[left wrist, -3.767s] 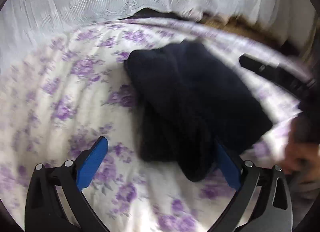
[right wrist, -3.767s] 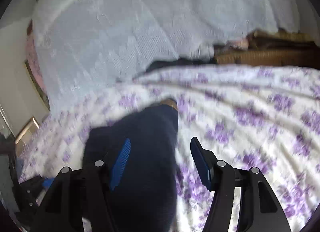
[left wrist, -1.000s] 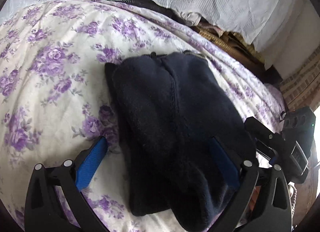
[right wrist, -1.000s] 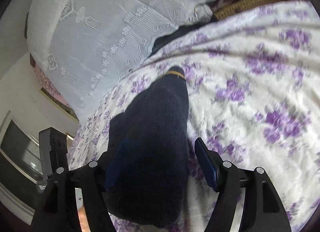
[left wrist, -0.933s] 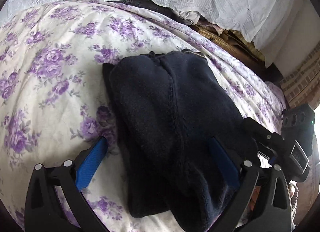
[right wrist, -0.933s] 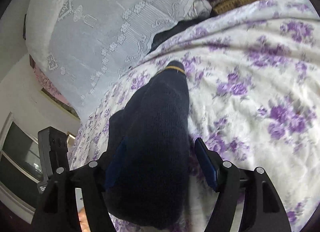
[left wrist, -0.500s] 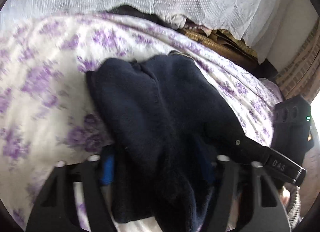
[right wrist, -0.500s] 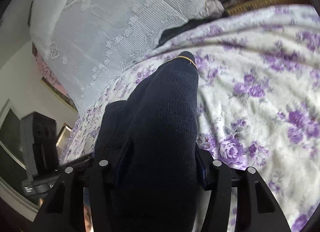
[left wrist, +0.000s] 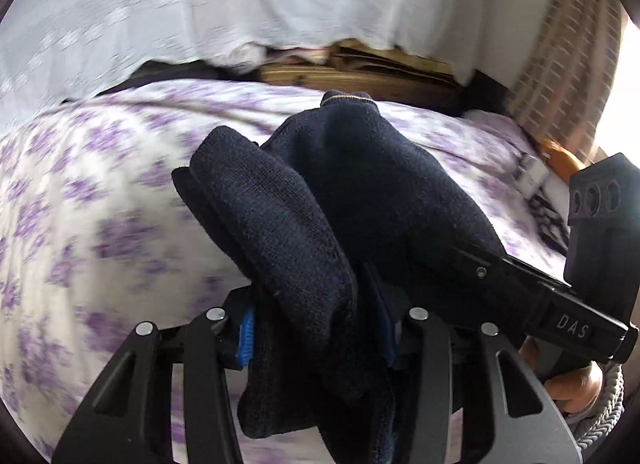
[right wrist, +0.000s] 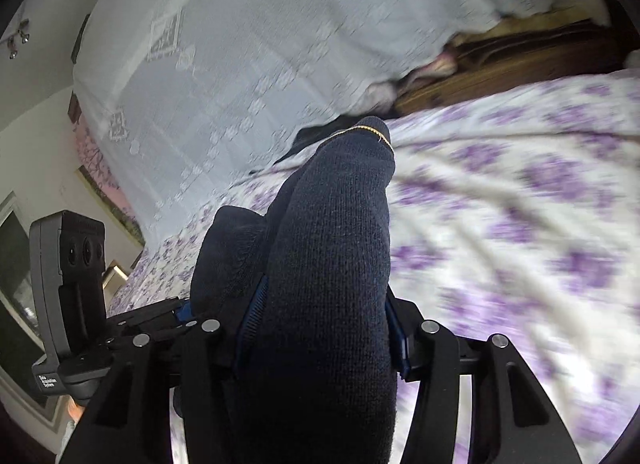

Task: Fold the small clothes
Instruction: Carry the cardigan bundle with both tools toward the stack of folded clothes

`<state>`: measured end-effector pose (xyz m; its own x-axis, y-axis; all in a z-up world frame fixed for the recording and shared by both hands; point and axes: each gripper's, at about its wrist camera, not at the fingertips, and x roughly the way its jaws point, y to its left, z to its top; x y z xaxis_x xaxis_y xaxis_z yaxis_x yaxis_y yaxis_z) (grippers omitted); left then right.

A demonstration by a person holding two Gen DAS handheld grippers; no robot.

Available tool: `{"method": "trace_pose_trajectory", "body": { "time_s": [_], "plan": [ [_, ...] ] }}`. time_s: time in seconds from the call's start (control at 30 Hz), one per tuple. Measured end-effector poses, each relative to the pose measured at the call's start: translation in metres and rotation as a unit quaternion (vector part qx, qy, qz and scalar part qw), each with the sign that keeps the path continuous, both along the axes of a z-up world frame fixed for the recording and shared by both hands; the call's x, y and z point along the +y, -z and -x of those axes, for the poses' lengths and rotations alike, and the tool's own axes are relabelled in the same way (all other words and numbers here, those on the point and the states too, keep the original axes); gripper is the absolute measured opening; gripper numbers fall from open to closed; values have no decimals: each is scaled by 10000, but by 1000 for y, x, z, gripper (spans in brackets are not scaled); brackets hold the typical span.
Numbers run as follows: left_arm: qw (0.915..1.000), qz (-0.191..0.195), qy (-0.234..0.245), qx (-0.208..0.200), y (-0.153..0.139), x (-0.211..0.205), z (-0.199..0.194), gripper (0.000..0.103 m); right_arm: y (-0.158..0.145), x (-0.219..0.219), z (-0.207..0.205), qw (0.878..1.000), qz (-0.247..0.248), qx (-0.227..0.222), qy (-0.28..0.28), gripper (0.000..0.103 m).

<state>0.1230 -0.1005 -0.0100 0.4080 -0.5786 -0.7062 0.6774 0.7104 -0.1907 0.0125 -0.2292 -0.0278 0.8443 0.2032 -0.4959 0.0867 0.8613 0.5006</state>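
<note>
Both sets of jaws are clamped on the same dark navy knit garment [left wrist: 304, 232]: left gripper [left wrist: 316, 334] has one bunched end, right gripper [right wrist: 320, 328] has the end beside it, w/ the two grippers side by side, nearly touching. The cloth's long axis runs straight fwd from both jaws, away from the person, its far gold-trimmed edge [right wrist: 370, 130] hanging free, prob. just above the floral bed cover [right wrist: 520, 204]. Looks like a lift-and-carry to lay the fold; bare bed lies ahead and to the outer side of each gripper, while the bed's far edge and the white lace cloth [right wrist: 248, 64] sit beyond the garment's tip.
</note>
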Motion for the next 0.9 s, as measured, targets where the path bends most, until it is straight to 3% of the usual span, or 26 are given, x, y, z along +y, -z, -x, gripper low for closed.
{"method": "trace_pose_trajectory", "body": {
  "time_s": [0.2,0.47,0.7,0.83,0.9],
  "plan": [
    [9964,67,839,-59,-14,-73,81,45,-18,-57,117,9965,216,-168,786,54],
    [9780,-28,2072,-225,-13,-174,218,45,-17,-126,286,9794,265,-217,1991,54],
    [9591,-79,2826,-162,-2,-263,306,45,-8,-182,386,9598,310,-194,2782,53],
    [9521,-203,3050,-34,17,-304,335,46,13,-214,420,9488,66,-120,3157,53],
    [9535,-387,2989,62,39,-321,339,51,32,-231,425,9459,-143,132,3239,53]
  ]
}}
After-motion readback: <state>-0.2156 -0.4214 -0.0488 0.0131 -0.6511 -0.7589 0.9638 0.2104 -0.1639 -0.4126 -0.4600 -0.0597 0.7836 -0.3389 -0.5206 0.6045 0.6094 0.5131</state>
